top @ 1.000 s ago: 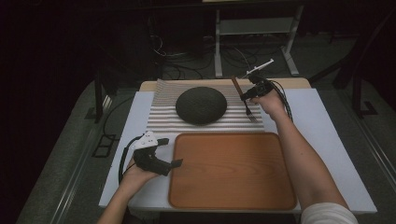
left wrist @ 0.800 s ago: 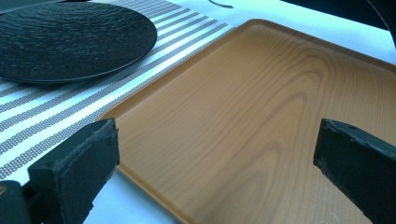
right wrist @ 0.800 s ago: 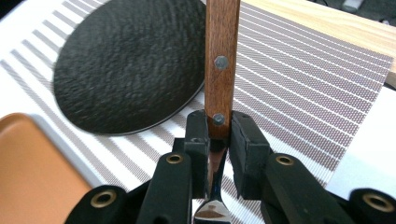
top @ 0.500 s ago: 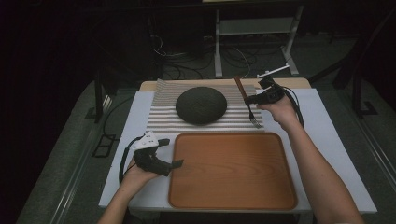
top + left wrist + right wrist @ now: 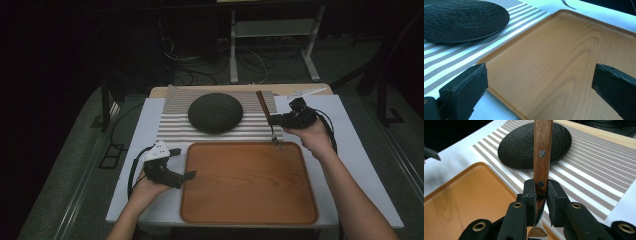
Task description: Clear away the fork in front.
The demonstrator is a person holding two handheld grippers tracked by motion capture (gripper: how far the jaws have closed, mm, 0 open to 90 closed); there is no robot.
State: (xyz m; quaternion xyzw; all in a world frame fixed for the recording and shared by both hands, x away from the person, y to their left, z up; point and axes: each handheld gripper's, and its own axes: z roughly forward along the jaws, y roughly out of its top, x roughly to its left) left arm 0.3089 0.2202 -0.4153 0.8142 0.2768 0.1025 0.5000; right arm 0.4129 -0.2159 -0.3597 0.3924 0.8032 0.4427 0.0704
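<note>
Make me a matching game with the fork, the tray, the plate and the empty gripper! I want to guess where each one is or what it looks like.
Things:
1. fork
2. tray
3. plate
4. left gripper

Descriptions:
A. dark, round and bumpy, lying on the striped mat
B. open, with nothing between its jaws, beside the tray's left edge
C. brown wood, flat, with nothing lying on it
D. wooden handle, pinched in the right gripper, prongs over the tray's far right corner

Right pairs: 1-D, 2-C, 3-A, 4-B
</note>
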